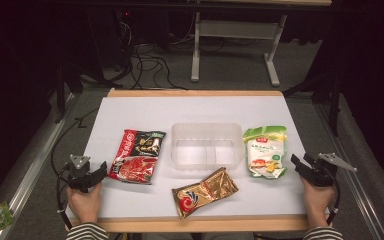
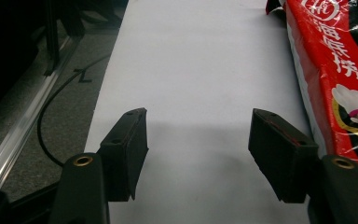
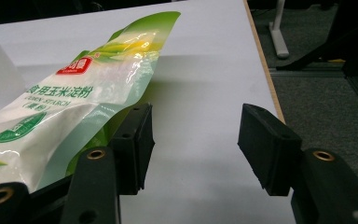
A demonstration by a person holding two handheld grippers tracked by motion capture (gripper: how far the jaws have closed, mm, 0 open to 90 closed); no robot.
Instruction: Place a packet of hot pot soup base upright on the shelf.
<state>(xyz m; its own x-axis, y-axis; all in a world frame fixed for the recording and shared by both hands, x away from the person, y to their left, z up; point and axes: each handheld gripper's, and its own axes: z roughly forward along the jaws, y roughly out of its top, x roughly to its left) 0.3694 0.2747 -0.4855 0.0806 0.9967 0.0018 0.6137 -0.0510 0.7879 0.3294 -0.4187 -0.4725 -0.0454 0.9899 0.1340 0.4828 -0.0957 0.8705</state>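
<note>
In the high view, the left gripper [image 1: 99,171] sits at the lower left of the frame, on the edge of the white table [image 1: 195,107], with its jaws apart and nothing between them. Just to its right lies the red and black hotpot-base packet [image 1: 137,156], flat on the table; in the left gripper view that packet [image 2: 340,70] fills the right edge of the frame, just beside the right-hand jaw but not between the jaws. The right gripper [image 1: 298,165] sits at the lower right of the high view, jaws likewise apart and holding nothing. The green and white corn starch bag [image 1: 265,151] lies flat just to its left; in the right gripper view the bag [image 3: 74,107] covers the left of the frame, next to the left-hand jaw. A clear plastic container [image 1: 207,145] stands in the middle of the table between the two packets, and a gold and red packet [image 1: 204,192] lies below it, near the table's front edge.
</note>
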